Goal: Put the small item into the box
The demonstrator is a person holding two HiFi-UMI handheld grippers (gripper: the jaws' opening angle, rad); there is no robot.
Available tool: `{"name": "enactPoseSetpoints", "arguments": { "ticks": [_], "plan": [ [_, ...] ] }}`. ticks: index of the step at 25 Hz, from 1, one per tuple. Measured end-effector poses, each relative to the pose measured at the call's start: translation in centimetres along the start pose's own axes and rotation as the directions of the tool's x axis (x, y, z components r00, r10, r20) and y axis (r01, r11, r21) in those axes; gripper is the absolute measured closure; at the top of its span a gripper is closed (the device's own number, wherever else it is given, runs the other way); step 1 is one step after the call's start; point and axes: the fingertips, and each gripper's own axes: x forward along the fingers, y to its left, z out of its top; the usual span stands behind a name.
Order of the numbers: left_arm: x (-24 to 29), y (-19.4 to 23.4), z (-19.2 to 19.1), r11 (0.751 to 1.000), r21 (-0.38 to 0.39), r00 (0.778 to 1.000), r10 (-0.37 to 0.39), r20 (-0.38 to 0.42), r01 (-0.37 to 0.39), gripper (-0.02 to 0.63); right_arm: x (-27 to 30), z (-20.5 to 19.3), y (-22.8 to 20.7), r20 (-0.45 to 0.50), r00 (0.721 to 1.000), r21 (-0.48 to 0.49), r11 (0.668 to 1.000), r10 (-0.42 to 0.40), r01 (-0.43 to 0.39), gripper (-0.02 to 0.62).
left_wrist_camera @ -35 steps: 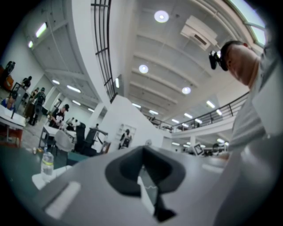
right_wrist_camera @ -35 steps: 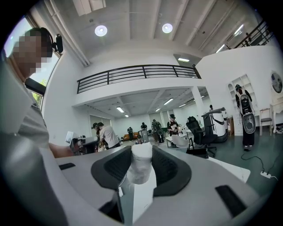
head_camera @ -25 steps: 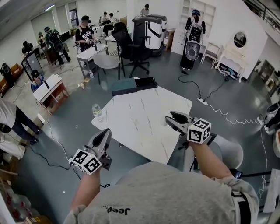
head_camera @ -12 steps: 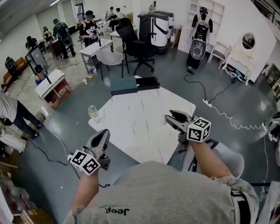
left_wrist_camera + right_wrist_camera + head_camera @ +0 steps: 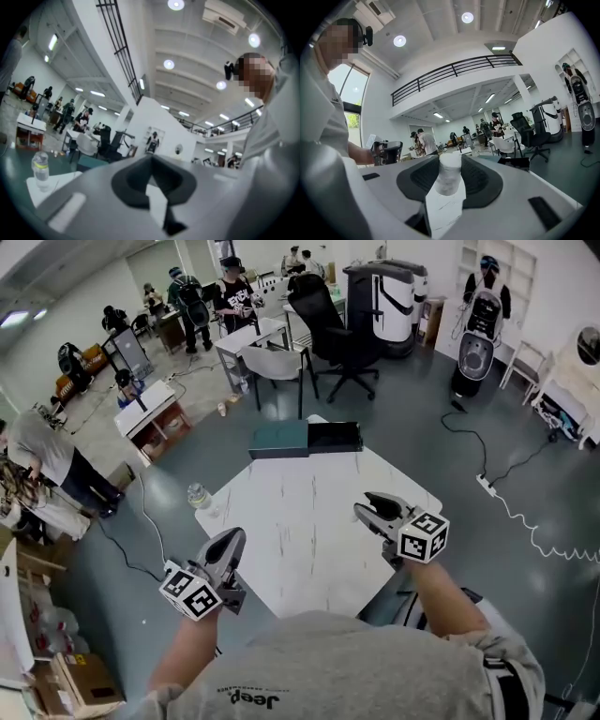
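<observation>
Right gripper fingers pinch the white roll.

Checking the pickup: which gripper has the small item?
The right gripper, clamping a small white cylinder between its jaws; the left gripper is shut and empty.

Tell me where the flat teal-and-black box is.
In the head view, the flat teal-and-black box lies at the far edge of the white marble table, near the middle.
</observation>
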Motion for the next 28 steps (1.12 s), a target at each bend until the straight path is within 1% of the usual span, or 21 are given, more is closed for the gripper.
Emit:
{"name": "enactPoseSetpoints", "arguments": {
  "ticks": [4, 7, 9, 12, 15, 18, 21, 23, 26, 28],
  "plan": [
    [4.4, -0.3, -0.6, 0.999, 0.025, 0.998, 0.038, -0.046, -0.037, 0.601, 0.1, -0.6, -4.1, 0.015, 1.000, 0.034, 0.999, 0.019, -0.019, 0.449],
    [6.6, -0.2, -0.9, 0.999, 0.015, 0.996, 0.053, -0.067, -0.052, 0.601, -0.2, -0.7, -6.1, 0.013, 1.000, 0.026, 0.999, 0.019, -0.020, 0.449],
    [7.7, 0.3, -1.3, 0.999, 0.013, 0.996, 0.052, -0.079, -0.051, 0.601, -0.2, -0.9, -7.3, 0.009, 1.000, 0.020, 1.000, 0.009, -0.009, 0.449],
    [8.7, 1.8, -1.6, 0.999, 0.012, 0.995, 0.035, -0.093, -0.034, 0.601, 0.4, -1.6, -8.6, 0.005, 1.000, 0.043, 0.999, -0.028, 0.028, 0.449],
    [9.3, 4.1, -1.9, 1.000, 0.010, 0.994, -0.001, -0.107, 0.002, 0.601, 2.1, -2.3, -8.4, -0.014, 0.998, 0.059, 0.996, -0.066, 0.066, 0.449],
    [9.6, 6.7, -2.3, 0.999, 0.007, 0.993, -0.045, -0.111, 0.046, 0.601, 4.4, -3.1, -6.9, -0.037, 0.994, 0.071, 0.992, -0.101, 0.103, 0.449],
    [10.7, 9.2, -2.7, 0.996, -0.040, 0.993, -0.080, -0.090, 0.077, 0.601, 6.3, -3.6, -6.4, -0.074, 0.988, 0.080, 0.986, -0.138, 0.144, 0.449],
    [11.4, 10.2, -3.4, 0.994, -0.055, 0.991, -0.098, -0.092, 0.094, 0.601, 7.1, -4.0, -6.5, -0.098, 0.982, 0.081, 0.983, -0.159, 0.167, 0.449],
    [11.4, 11.8, -4.1, 0.993, -0.043, 0.989, -0.113, -0.099, 0.110, 0.601, 8.8, -4.4, -6.6, -0.116, 0.976, 0.070, 0.979, -0.183, 0.191, 0.449],
    [11.2, 13.2, -4.3, 0.994, -0.035, 0.990, -0.110, -0.093, 0.107, 0.601, 10.5, -4.6, -6.7, -0.124, 0.975, 0.053, 0.980, -0.184, 0.192, 0.449]
  ]
}}
